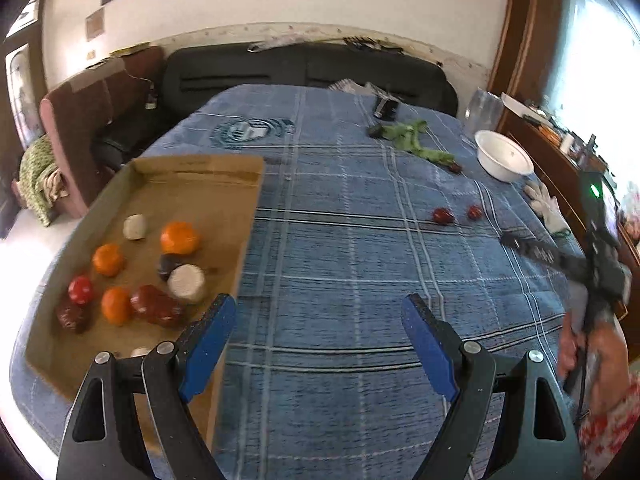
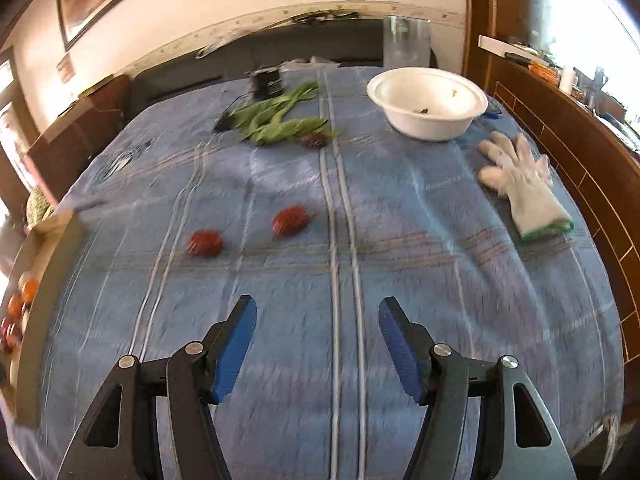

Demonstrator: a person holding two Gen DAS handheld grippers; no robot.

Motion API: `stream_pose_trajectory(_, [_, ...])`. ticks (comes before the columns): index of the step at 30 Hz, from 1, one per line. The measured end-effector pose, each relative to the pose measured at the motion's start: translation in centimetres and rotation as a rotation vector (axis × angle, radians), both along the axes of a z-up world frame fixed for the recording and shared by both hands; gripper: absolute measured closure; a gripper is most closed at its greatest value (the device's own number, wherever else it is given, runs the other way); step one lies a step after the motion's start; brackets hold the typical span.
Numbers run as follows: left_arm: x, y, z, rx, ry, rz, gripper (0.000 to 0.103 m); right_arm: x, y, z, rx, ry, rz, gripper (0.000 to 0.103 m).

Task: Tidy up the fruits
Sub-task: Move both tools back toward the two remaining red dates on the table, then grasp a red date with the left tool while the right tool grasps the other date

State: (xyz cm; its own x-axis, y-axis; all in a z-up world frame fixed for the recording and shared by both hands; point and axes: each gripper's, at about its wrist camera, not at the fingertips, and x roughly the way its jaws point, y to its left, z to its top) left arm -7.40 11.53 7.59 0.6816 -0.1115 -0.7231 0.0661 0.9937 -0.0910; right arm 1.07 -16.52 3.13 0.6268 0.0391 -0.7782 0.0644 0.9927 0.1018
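A blue checked cloth is spread over the worktop, and a shallow cardboard tray is placed on its left part. In the tray several fruits are gathered: three orange fruits, the largest near the middle, a bright red fruit, some dark red ones and two pale round pieces. Two red fruits are left on the cloth, well apart from the tray and near each other, one to the left and one to the right. Further back, green leaves are laid with a dark red fruit just beside them, and a white bowl is seen to the right of them. A white glove is lying near the right edge. The left gripper is held above the cloth beside the tray's near corner, its jaws wide apart with nothing between them. The right gripper is held over the cloth in front of the two loose red fruits, its jaws parted and empty; this view is blurred. In the left view the right gripper is also seen at the right edge, held by a hand
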Motion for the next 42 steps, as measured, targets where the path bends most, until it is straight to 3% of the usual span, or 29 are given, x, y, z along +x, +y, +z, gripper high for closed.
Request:
stream_pose_trajectory(3, [1.1, -1.3, -0.2, -0.001, 0.011, -0.039, 0.019, 2.8, -0.4, -0.2, 0.015, -0.003, -0.012, 0.046])
stream_pose_trajectory(12, [6.5, -4.9, -0.9, 0.036, 0.032, -0.087, 0.019, 7.4, 0.9, -1.9, 0.015, 0.008, -0.019, 0.046])
stream_pose_trajectory(16, [9.5, -7.2, -1.9, 0.013, 0.053, -0.118, 0.02, 7.5, 1.4, -2.1, -0.012, -0.017, 0.004, 0.074])
stream_pose_trajectory(20, [12.8, -10.2, -3.4, 0.002, 0.081, -0.162, 0.026, 7.4, 0.9, -2.1, 0.008, -0.024, 0.014, 0.074])
stream_pose_trajectory(29, [16.8, -14.0, -6.3, -0.005, 0.129, -0.225, 0.027, 7.4, -1.4, -2.0, 0.098, -0.02, -0.014, 0.074])
stream_pose_trajectory(31, [16.6, -14.4, -6.5, 0.015, 0.1, -0.247, 0.035, 7.4, -1.8, -2.0, 0.115, -0.019, -0.024, 0.074])
stream_pose_trajectory(33, [16.4, -14.6, -6.5, 0.025, 0.084, -0.274, 0.049, 7.3, -1.9, -2.0, 0.127, -0.019, -0.035, 0.074])
stream_pose_trajectory(35, [16.2, -14.9, -6.5, 0.044, 0.064, -0.289, 0.071, 7.3, -1.7, -2.0, 0.118, -0.022, -0.038, 0.074])
stream_pose_trajectory(36, [16.2, -15.0, -6.6, 0.057, 0.055, -0.292, 0.075, 7.3, -1.7, -2.0, 0.11, -0.024, -0.039, 0.074])
stream_pose_trajectory(42, [16.2, -13.8, -6.1, -0.016, 0.07, -0.273, 0.075, 7.1, -1.0, -1.8, 0.09, -0.036, -0.032, 0.074])
